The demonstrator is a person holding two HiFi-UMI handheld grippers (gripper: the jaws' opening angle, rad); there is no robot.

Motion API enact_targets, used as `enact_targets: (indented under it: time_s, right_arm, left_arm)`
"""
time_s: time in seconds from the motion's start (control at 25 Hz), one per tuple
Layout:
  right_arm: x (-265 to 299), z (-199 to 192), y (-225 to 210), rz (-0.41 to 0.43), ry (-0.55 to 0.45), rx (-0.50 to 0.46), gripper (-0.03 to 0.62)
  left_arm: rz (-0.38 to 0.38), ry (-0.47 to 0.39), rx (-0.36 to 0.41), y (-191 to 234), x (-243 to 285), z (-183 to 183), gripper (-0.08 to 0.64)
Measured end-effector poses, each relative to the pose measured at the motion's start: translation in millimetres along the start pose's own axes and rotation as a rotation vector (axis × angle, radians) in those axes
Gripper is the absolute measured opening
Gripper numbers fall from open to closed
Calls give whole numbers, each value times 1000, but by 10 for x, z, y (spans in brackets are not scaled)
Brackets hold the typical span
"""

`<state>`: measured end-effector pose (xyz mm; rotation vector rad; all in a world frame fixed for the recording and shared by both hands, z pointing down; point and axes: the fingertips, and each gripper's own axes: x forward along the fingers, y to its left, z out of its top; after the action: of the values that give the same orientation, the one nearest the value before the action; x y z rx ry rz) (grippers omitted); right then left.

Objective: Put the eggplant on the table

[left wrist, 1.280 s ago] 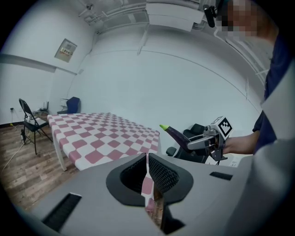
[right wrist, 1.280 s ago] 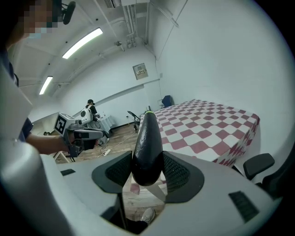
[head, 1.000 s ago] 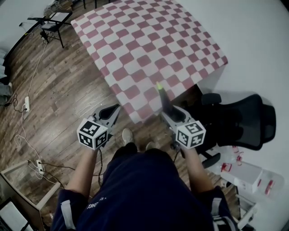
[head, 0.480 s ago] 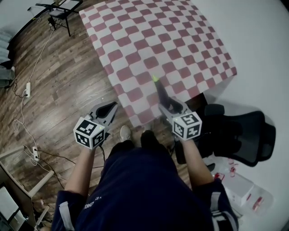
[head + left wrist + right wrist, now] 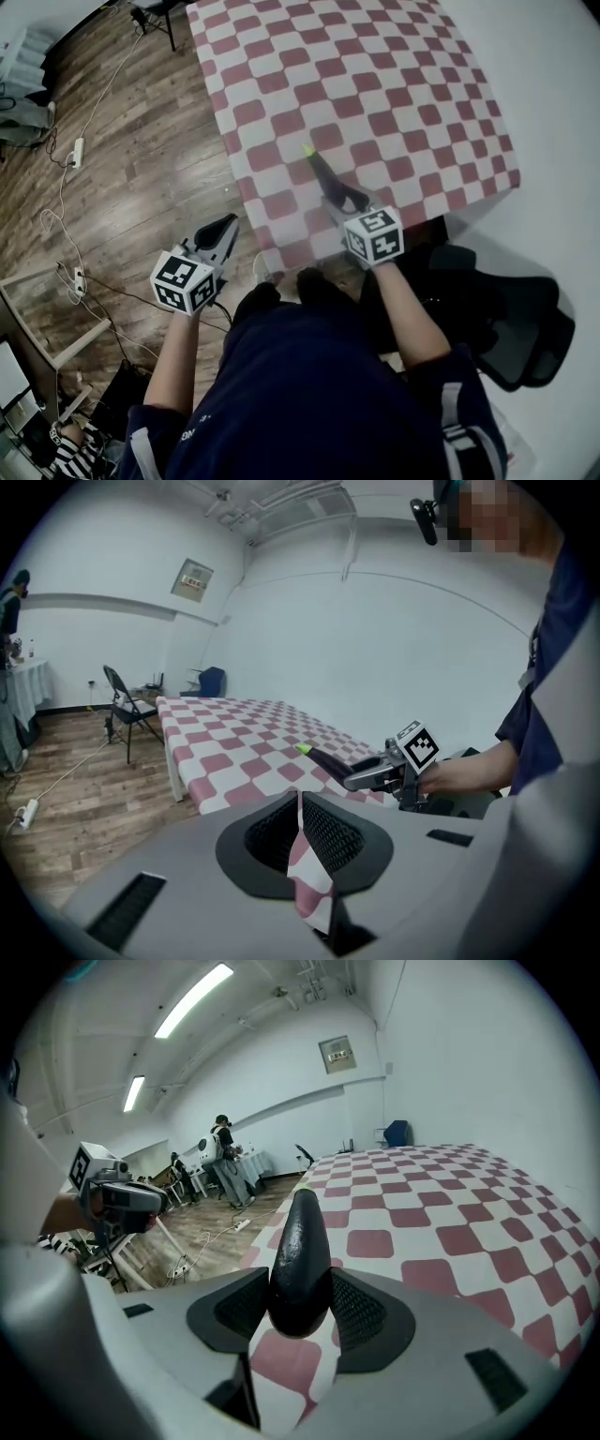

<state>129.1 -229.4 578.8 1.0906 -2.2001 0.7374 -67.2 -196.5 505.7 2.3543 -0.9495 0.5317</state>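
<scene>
The right gripper (image 5: 341, 199) squeezes the dark eggplant (image 5: 322, 172) over the checked table (image 5: 394, 84), just inside its lower edge; bare table fills the top. The left gripper (image 5: 221, 232), jaws together, hangs over the floor (image 5: 141, 159), lower left.

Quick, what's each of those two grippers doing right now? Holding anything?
Left gripper: closed, nothing in it.
Right gripper: closed on the eggplant.
</scene>
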Motion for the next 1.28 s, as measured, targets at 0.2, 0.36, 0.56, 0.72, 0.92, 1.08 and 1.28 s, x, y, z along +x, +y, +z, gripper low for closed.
enact_targets:
  time_s: [0.2, 0.36, 0.56, 0.72, 0.92, 1.08, 1.28]
  right_arm:
    - [354, -8, -174, 44, 48, -35, 216]
    - [562, -18, -209, 75, 74, -57, 216]
    - [755, -65, -199, 104, 112, -73, 216]
    - [897, -130, -209, 105, 154, -85, 216]
    - [1069, -263, -223, 107, 221, -100, 218]
    - [1103, -284, -157, 121, 240, -107, 218]
    - [1064, -233, -149, 131, 217, -93, 253]
  left_arm:
    - [50, 16, -25, 6, 128, -26, 35]
    - [69, 27, -41, -41, 198, -75, 35]
    - [87, 22, -66, -53, 244, -121, 35]
    - [91, 16, -79, -16, 290, -137, 35]
    - [92, 6, -88, 6, 343, -135, 35]
    - [90, -2, -92, 32, 346, -117, 35]
    - [85, -8, -91, 50, 324, -93, 35]
